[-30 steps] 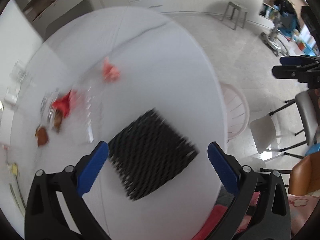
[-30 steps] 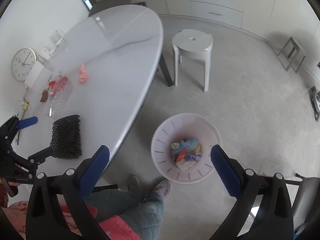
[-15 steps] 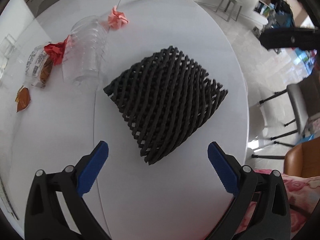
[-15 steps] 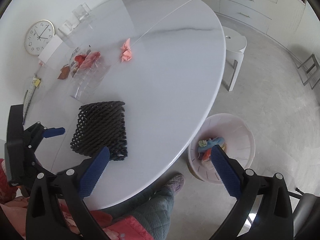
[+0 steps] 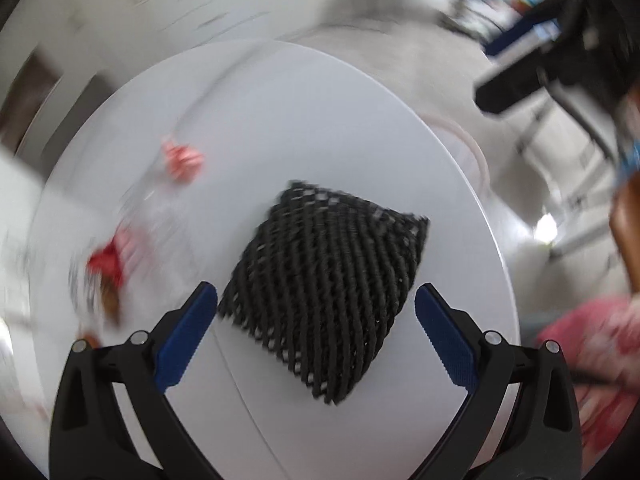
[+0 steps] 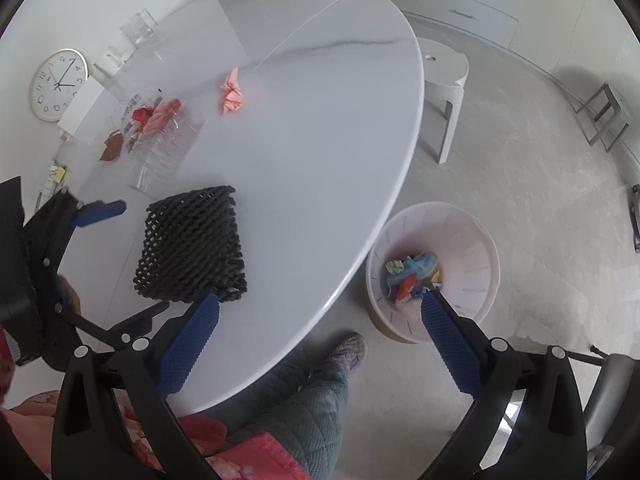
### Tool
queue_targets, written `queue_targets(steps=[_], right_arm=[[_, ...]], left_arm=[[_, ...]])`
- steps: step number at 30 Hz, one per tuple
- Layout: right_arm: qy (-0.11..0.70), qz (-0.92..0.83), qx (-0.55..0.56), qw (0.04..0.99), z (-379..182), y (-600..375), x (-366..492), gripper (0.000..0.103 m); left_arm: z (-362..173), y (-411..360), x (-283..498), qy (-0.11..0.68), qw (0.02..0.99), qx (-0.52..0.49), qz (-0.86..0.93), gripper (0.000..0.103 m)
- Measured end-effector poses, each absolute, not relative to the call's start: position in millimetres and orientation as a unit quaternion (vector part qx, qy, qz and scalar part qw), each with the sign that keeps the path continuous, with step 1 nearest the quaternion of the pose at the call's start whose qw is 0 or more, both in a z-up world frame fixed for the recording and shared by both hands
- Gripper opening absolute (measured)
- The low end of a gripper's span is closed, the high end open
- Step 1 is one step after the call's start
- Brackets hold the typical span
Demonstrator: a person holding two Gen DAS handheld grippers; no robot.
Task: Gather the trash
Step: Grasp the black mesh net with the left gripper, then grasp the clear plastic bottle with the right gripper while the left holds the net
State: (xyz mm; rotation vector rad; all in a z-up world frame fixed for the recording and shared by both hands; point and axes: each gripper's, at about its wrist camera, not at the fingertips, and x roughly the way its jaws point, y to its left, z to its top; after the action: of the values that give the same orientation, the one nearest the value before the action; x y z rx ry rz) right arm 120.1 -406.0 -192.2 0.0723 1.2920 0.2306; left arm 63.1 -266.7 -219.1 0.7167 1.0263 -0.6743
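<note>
A black foam mesh net [image 5: 328, 280] lies flat on the white oval table [image 6: 320, 140], near its front edge. My left gripper [image 5: 316, 294] is open, its blue fingertips on either side of the net's near corner, low over the table. In the right wrist view the left gripper [image 6: 120, 262] sits at the net's [image 6: 192, 248] left side. My right gripper [image 6: 320, 303] hangs open and holds nothing, above the table edge. Farther back lie a pink paper ball [image 6: 232, 94], a red wrapper [image 6: 152, 114], a clear plastic bottle [image 6: 160, 148] and a brown wrapper [image 6: 112, 146].
A pale pink bin [image 6: 476, 248] with several scraps stands on the floor right of the table. A white stool [image 6: 444, 68] is behind it. A clock [image 6: 58, 84] and glasses [image 6: 138, 28] stand at the table's far left. A person's leg [image 6: 304, 400] is under the table edge.
The left gripper has moved in on the net, so its near corner now sits between the fingertips; that view is blurred by motion. The right gripper has drifted slightly. Both stay open.
</note>
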Motion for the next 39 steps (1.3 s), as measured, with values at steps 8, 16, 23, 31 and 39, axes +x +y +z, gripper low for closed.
queue_targets(steps=[8, 16, 23, 31, 39], right_arm=[[0.606, 0.083, 0.056, 0.789, -195, -417, 104, 0.100], [0.606, 0.078, 0.088, 0.787, -199, -420, 102, 0.100], [0.605, 0.096, 0.067, 0.787, -196, -400, 119, 0.100], [0.584, 0.142, 0.060, 0.797, -174, -360, 156, 0.100], [0.575, 0.185, 0.086, 0.792, -169, -268, 200, 0.100]], left_arm=[[-253, -274, 67, 0.455, 0.697, 0.419, -0.364, 0.082], [-247, -267, 89, 0.504, 0.688, 0.350, -0.388, 0.033], [-228, -251, 85, 0.516, 0.729, 0.265, -0.363, 0.012], [-184, -191, 76, 0.510, 0.793, 0.141, -0.301, 0.012], [-150, -93, 64, 0.514, 0.839, 0.044, -0.173, 0.012]])
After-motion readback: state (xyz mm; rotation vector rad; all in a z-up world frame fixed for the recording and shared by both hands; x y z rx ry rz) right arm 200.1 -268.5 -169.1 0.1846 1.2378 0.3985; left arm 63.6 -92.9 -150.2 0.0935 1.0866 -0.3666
